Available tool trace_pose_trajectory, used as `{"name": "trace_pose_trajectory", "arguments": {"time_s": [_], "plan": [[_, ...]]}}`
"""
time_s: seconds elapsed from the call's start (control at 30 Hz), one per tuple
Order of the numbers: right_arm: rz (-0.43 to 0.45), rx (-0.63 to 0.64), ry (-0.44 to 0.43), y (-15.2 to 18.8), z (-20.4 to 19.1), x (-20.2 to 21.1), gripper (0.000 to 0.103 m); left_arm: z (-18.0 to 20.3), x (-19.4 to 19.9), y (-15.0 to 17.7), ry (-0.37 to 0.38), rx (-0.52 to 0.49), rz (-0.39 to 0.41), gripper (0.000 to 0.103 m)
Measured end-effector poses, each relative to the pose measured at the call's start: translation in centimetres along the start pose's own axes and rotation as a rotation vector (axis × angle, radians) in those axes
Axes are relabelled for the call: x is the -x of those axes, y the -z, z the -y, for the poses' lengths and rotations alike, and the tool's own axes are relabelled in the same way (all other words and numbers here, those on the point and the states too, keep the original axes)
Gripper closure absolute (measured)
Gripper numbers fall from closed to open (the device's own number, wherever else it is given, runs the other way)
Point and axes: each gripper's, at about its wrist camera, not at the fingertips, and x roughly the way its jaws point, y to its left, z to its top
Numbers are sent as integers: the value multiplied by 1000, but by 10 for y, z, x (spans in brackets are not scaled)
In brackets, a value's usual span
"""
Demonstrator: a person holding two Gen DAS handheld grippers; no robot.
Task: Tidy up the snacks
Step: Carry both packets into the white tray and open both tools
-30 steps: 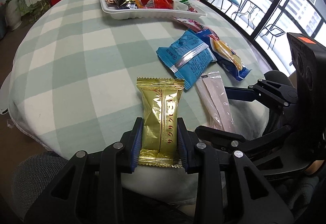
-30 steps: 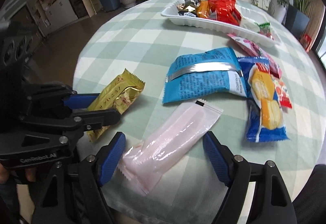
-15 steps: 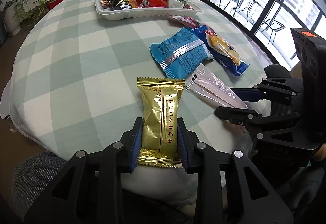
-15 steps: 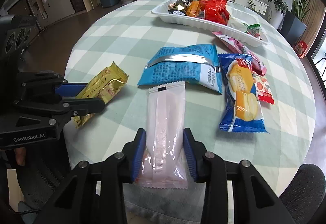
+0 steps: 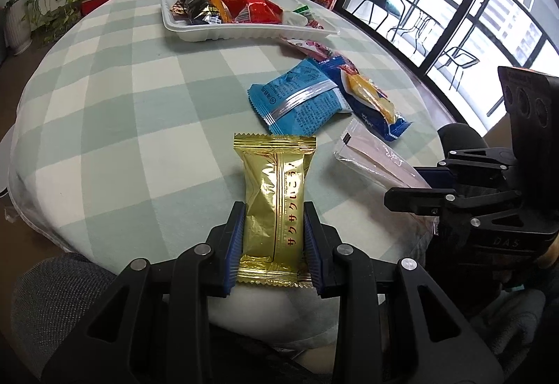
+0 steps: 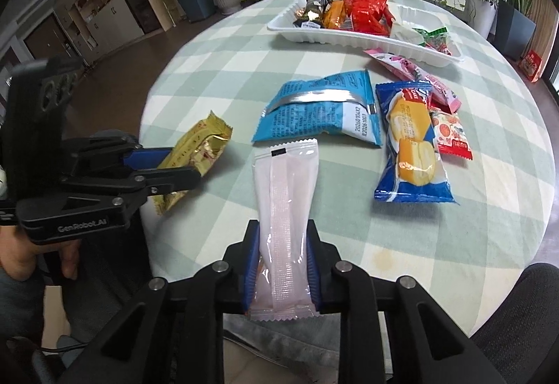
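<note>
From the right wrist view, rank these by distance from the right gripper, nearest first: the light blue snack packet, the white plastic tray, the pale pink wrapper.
1. Pale pink wrapper: clamped in the right gripper jaws, lower centre.
2. Light blue snack packet with the silver seam: flat on the checked tablecloth just beyond the wrapper's far end.
3. White plastic tray holding snacks: far side of the table, upper right.

Light: bright daylight is admitted through the tall dark-framed glass windows at far right.
Glare: highlights are seen on the gold foil snack wrapper.
Distortion: edges are bent and darkened by fisheye.
Focus: sharp throughout.
</note>
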Motion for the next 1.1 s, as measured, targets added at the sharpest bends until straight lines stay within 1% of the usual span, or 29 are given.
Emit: {"name": "trace_pose_trajectory", "arguments": {"time_s": [0.13, 0.3, 0.5, 0.6, 0.73, 0.83, 0.97, 1.1], "plan": [[30, -51, -70, -5, 8, 10, 77, -6, 7, -4, 47, 43, 27, 74], [54, -119, -118, -9, 24, 15, 77, -12, 14, -11, 94, 86, 59, 74], [95, -194, -122, -15, 53, 24, 77, -21, 23, -34, 115, 117, 106, 74], [127, -234, -97, -22, 74, 33, 77, -29, 25, -52, 114, 122, 130, 74], [190, -287, -66, -36, 106, 50, 77, -37, 27, -85, 113, 118, 163, 74], [245, -306, -32, -55, 128, 65, 77, -41, 27, -119, 110, 114, 196, 74], [324, -298, 10, -92, 152, 82, 77, -46, 21, -164, 97, 118, 227, 74], [369, -299, 10, -134, 170, 84, 77, -46, 9, -209, 87, 105, 237, 74]]}}
